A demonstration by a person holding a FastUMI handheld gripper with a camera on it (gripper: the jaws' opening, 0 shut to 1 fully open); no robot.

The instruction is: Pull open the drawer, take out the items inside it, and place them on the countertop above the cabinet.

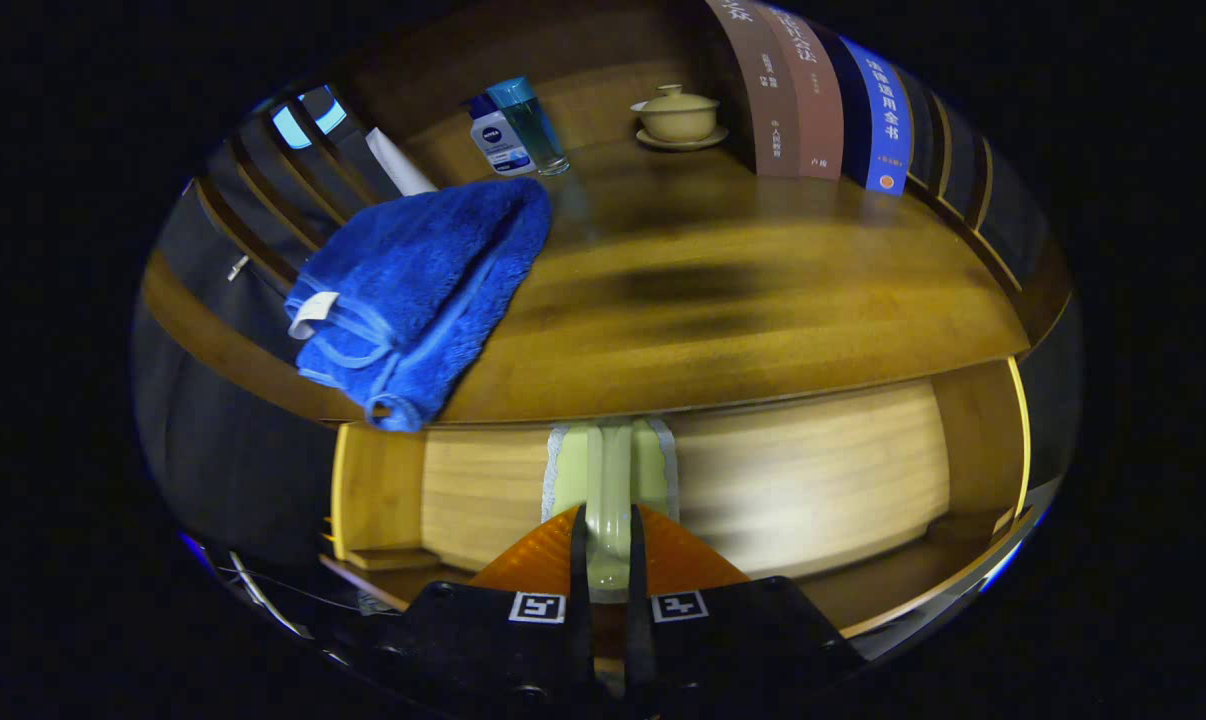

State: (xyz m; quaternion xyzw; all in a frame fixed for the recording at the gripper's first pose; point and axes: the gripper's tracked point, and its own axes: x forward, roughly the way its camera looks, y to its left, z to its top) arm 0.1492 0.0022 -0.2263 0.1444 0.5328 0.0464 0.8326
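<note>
We have the claw (603, 545) clamped on the pale sponge (611, 480) (thin pinch); it may slip before reaching the desk (763, 320).

- Gripper view rides low behind the fingers (606, 560), facing the cabinet's drawer front (783, 480) close up.
- Countertop (743, 310) stretches beyond, seen from slightly above.

The countertop (723, 300) spans the middle of the frame, above the drawer (803, 480) front at lower centre. A folded towel (418, 285) lies on its left part, overhanging the front edge. Behind the towel, at upper left, stand two bottles (515, 130). A lidded cup (677, 115) on a saucer sits at upper centre, with upright books (823, 100) to its right. At bottom centre the gripper (608, 560) has its fingers pressed on the drawer's handle (610, 480).
</note>
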